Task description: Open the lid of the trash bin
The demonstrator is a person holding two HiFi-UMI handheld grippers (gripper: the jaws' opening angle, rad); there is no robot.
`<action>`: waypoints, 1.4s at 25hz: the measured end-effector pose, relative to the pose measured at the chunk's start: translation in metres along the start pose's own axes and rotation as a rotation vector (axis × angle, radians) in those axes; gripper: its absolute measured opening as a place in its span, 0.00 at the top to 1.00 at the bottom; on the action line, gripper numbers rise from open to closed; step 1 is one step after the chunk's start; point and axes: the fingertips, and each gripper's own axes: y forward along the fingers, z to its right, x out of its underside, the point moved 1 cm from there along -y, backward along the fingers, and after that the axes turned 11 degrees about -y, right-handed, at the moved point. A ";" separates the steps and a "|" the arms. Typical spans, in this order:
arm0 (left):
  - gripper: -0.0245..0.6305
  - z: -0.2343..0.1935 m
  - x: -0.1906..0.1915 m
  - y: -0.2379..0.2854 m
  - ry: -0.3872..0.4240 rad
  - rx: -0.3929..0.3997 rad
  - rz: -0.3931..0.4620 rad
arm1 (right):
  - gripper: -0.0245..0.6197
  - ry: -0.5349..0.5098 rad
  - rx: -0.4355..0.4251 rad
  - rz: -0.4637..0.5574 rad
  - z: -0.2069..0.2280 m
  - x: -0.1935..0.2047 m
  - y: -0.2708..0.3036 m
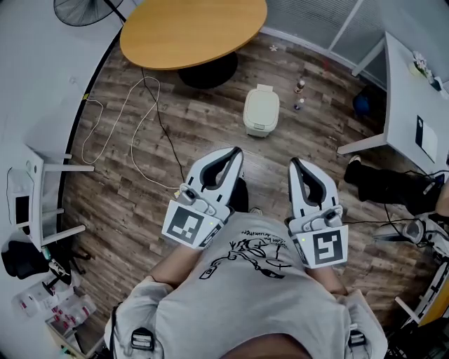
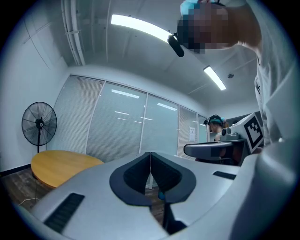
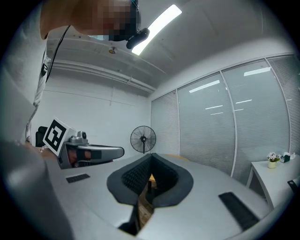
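Left gripper (image 1: 236,151) and right gripper (image 1: 295,163): fingers fully closed, holding nothing. Trash bin (image 1: 262,110) (lid down) stands on the floor (image 1: 210,116), ahead of both fingertips and well apart from them.

A round wooden table (image 1: 193,31) stands near a fan (image 1: 83,10).

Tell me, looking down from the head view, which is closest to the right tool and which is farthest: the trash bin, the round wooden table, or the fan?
Starting from the right tool:
1. Trash bin, just ahead and slightly left.
2. Round wooden table, beyond the bin and farther left.
3. Fan, away in the top-left corner.
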 end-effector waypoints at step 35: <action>0.93 -0.182 -0.043 0.136 -0.026 0.032 -0.049 | 0.95 0.005 0.030 -0.020 0.080 -0.002 0.219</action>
